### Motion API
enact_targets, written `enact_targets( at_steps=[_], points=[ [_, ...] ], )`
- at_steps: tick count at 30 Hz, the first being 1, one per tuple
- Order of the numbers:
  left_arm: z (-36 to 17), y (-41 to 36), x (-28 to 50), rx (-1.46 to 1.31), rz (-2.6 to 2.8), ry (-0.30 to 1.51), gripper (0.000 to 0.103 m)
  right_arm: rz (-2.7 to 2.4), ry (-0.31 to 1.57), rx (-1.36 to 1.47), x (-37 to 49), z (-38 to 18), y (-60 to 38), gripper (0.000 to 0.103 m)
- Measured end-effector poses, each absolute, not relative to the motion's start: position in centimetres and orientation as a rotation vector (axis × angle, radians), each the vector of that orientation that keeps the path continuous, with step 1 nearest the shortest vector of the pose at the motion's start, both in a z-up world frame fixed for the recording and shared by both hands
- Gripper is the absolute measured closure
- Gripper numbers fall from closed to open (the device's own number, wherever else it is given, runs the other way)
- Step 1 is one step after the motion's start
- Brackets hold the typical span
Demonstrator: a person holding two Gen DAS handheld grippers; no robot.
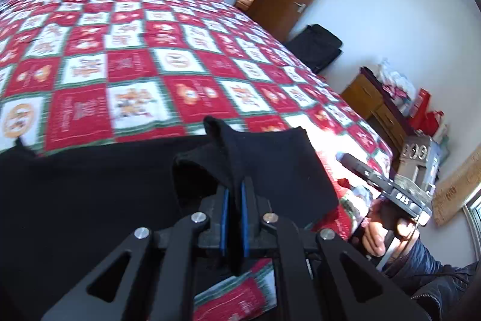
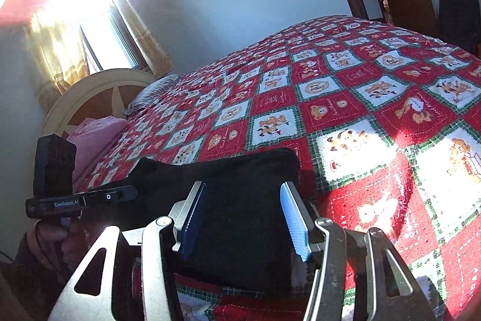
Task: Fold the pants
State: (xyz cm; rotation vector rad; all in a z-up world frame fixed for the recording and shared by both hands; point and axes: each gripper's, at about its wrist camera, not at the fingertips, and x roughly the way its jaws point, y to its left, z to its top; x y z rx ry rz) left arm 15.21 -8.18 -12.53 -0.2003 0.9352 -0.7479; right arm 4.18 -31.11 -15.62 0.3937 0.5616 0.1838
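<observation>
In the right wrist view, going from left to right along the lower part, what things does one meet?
Left gripper held in a hand → right gripper's dark pad → black pants → light blue pad → red patchwork quilt.

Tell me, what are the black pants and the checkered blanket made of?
The black pants look like soft, matte knit cloth, maybe fleece: they bunch and droop where the left gripper pinches them. The blanket looks like fuzzy, printed plush fabric; I can't tell the exact fibre.
</observation>
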Motion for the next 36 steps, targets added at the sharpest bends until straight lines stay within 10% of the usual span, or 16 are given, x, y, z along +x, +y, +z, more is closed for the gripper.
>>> enact_targets(
  at_steps=[30,36],
  points=[
    [-16.9,-4.6,15.7,-0.100,-0.582,0.923,0.086,0.315,0.703,0.259,8.8,-16.0,-25.9,0.050],
    [-16.9,-3.7,15.6,-0.109,-0.562,0.915,0.066,0.248,0.818,0.304,12.5,-18.8,-27.2,0.050]
  ],
)
